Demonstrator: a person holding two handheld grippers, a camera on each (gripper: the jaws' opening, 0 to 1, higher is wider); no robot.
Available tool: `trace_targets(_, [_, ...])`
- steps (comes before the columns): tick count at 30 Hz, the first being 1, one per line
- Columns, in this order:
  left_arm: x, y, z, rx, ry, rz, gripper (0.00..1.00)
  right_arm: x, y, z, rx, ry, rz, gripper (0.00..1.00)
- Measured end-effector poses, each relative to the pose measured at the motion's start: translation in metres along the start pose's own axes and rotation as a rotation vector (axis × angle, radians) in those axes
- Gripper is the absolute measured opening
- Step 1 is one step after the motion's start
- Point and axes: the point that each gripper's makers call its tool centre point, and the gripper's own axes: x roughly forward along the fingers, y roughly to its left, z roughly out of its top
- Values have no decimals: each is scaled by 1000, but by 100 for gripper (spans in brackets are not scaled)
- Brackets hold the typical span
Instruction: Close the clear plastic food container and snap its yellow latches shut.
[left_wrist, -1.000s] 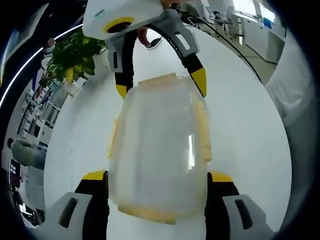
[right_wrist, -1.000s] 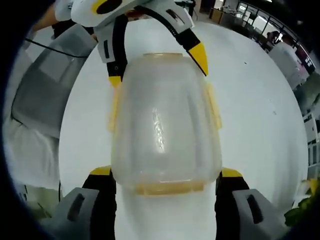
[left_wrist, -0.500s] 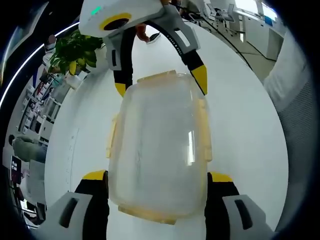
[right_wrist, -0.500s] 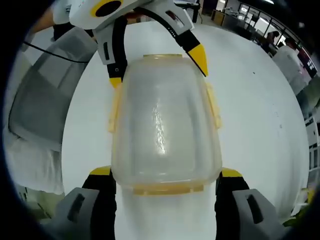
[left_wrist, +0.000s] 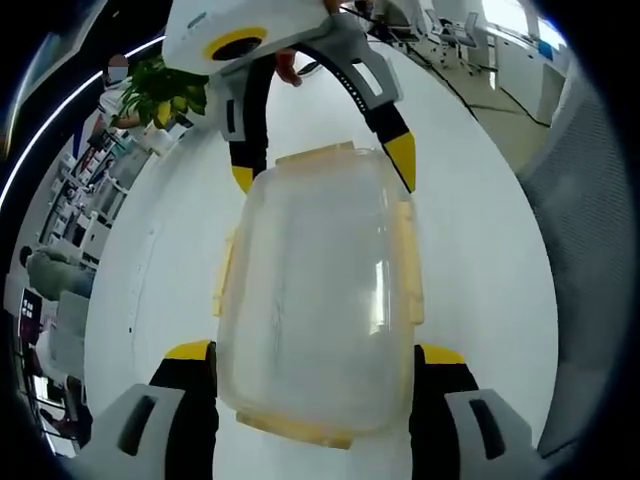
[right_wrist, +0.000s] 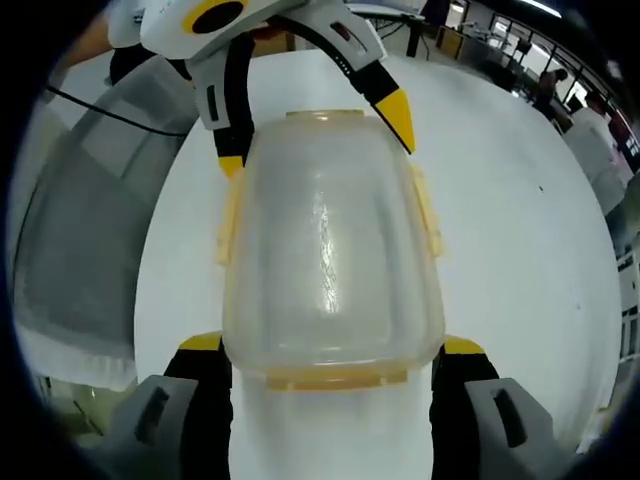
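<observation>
Clear plastic container (left_wrist: 315, 300) sits between both tools on the white surface (left_wrist: 480, 260), lid on. Left gripper view: left tool (left_wrist: 312, 352) has its two yellow-tipped jaws spread wide, one on each side of the container's near end, close against its side walls; actual contact cannot be confirmed through the frosted plastic. Right tool (left_wrist: 322, 170) reaches in from the far side, jaws likewise spread around the container's far end. Yellow latches (left_wrist: 406, 262) run along the long sides and the short ends; the near-end latch (left_wrist: 295, 428) appears to lie flat against the rim, though blur makes this uncertain. Right gripper view: same container (right_wrist: 330, 260) between the right tool (right_wrist: 332, 345) at the near end and the left tool (right_wrist: 315, 140) at the far end, both wide open and straddling it. Side latches (right_wrist: 428, 215) stand slightly out from the wall. A potted plant (left_wrist: 165, 90) stands far left on the surface.
</observation>
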Motion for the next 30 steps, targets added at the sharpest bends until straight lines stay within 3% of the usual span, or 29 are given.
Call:
trace_targets(15, [-38, -20, -53, -67, -11, 4, 75, 28, 30, 54, 31, -28, 51, 78])
trace_targets(21, [-44, -21, -63, -64, -16, 3, 75, 33, 33, 64, 34, -8, 46, 78])
trace_targets(30, [-44, -14, -65, -48, -36, -7, 75, 33, 29, 65, 52, 27, 36, 77])
